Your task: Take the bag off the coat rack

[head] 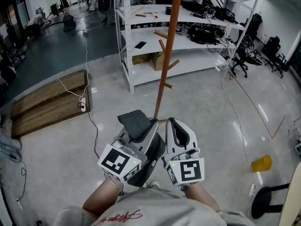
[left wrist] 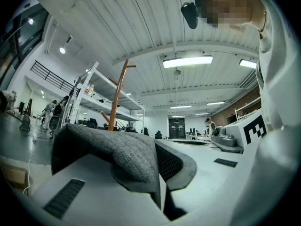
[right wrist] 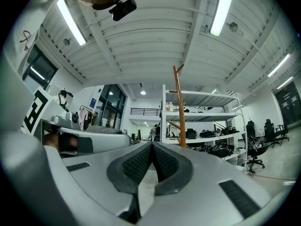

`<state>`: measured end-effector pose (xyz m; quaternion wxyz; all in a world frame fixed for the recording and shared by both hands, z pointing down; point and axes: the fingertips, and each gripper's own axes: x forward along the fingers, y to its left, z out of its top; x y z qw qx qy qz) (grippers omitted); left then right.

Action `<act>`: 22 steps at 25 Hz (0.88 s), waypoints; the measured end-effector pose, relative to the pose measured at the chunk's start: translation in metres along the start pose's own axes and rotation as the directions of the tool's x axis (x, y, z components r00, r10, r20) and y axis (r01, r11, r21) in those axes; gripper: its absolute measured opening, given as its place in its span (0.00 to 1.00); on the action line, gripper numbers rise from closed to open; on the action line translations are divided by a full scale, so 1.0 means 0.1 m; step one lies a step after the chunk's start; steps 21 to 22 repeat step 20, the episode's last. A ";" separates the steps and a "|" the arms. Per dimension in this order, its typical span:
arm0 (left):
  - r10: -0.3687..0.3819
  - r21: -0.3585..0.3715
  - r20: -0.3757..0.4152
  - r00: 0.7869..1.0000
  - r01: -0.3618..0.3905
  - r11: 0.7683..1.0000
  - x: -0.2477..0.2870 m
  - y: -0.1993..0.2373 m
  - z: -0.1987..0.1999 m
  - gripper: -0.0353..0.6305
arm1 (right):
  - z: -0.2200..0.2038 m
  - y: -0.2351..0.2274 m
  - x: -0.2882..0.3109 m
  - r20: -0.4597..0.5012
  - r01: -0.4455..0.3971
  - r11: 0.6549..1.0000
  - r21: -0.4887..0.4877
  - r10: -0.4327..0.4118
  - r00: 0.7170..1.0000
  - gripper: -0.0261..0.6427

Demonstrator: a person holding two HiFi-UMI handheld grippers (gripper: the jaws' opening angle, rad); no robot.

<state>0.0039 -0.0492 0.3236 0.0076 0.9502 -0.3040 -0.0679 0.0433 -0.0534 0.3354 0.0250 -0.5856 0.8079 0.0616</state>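
Bag pinched between the left gripper's jaws, draping over them.

Lab-workshop: equipment shelving, office chairs, floor cables.

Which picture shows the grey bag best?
The left gripper view: the grey bag fills the middle, pinched in the left hand-held gripper, its weave clear. The head view shows only a small dark fold above that gripper. The right gripper view shows, at most, a grey sliver far left.
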 end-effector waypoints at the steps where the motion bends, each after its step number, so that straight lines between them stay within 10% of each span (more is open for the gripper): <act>1: 0.000 -0.001 0.000 1.000 0.000 1.000 0.00 -0.01 0.00 0.08 | 0.01 0.00 0.00 0.002 -0.003 1.000 0.000 0.003 1.000 0.06; 22: 0.015 0.001 -0.006 1.000 -0.015 1.000 0.06 -0.15 0.01 0.08 | 0.07 -0.08 -0.09 0.006 -0.019 1.000 -0.003 0.019 1.000 0.06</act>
